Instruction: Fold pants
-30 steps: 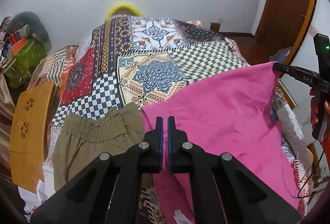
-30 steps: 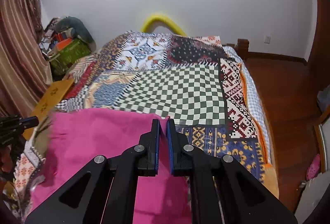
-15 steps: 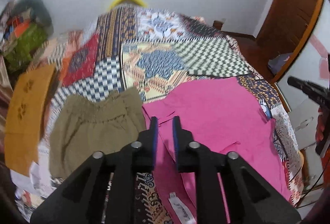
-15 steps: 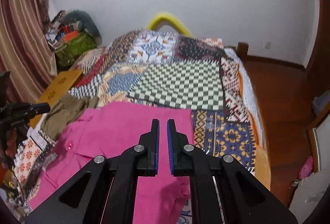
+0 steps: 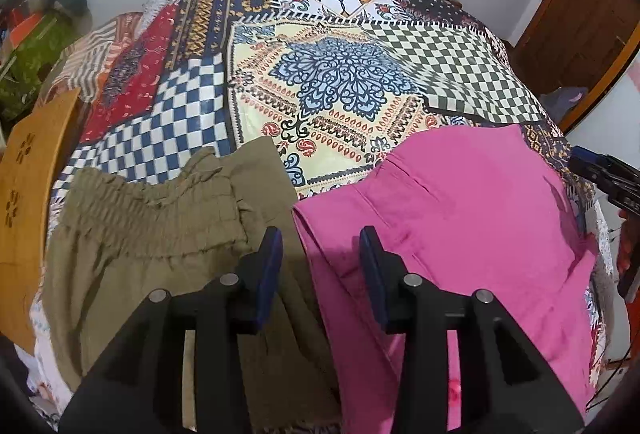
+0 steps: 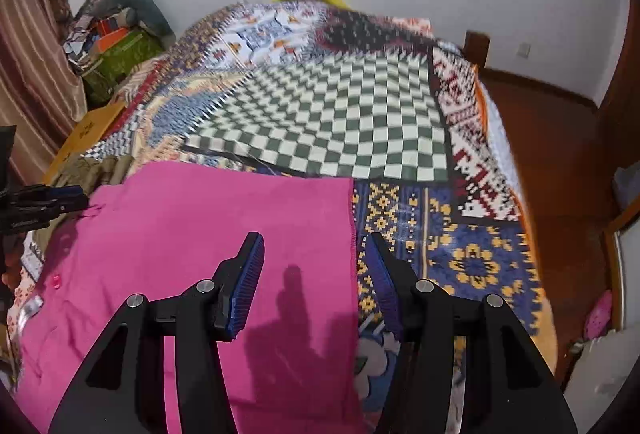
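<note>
So the pink pants [image 5: 472, 218] are lying flat on the bed [image 5: 340, 82], spread over the near part of that patchwork quilt, with their far edge just short of the green checkered patch [image 6: 340, 122]. Both tongs are released with nothing between their fingers. The left tongs [image 5: 320, 254] hover right over the pants' left edge, one blue pad above the pink cloth and the other above a pair of olive pants [image 5: 152, 234] lying just beside it, the 2 garments touching along that seam. The right tongs [image 6: 314, 262] straddle the pants' right edge, left pad over pink, right pad over the blue and yellow quilt patch. Off to the bed's left there's a wooden board [image 5: 28, 202] with flower cutouts.
</note>
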The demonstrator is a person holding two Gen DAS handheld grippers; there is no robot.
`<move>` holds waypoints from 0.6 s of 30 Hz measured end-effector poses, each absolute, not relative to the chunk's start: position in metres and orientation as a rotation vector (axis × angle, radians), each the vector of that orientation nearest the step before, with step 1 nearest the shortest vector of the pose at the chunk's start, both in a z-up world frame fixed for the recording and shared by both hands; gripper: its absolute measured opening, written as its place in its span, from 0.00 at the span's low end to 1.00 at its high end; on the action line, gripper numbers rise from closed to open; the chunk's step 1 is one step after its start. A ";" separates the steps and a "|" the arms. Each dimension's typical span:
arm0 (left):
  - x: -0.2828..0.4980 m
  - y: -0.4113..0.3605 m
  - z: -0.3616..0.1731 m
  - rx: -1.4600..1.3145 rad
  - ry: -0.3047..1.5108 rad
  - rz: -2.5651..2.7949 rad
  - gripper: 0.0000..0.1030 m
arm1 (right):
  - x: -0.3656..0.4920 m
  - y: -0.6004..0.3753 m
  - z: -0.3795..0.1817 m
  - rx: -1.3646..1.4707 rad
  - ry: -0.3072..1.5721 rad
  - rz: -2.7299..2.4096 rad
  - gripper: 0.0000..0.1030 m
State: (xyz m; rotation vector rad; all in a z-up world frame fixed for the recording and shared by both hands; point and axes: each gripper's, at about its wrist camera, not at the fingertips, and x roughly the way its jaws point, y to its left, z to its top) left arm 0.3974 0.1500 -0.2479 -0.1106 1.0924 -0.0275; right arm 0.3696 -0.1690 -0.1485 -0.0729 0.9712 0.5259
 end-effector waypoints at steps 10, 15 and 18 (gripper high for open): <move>0.418 0.152 -0.270 -0.142 1.127 -0.066 0.48 | 0.395 -0.161 -0.180 -0.100 1.019 0.520 0.47; 0.428 0.155 -0.281 -0.208 1.163 -0.074 0.52 | 0.401 -0.158 -0.188 -0.106 1.031 0.528 0.47; 0.430 0.148 -0.283 -0.175 1.171 -0.071 0.52 | 0.406 -0.157 -0.191 -0.104 1.033 0.530 0.47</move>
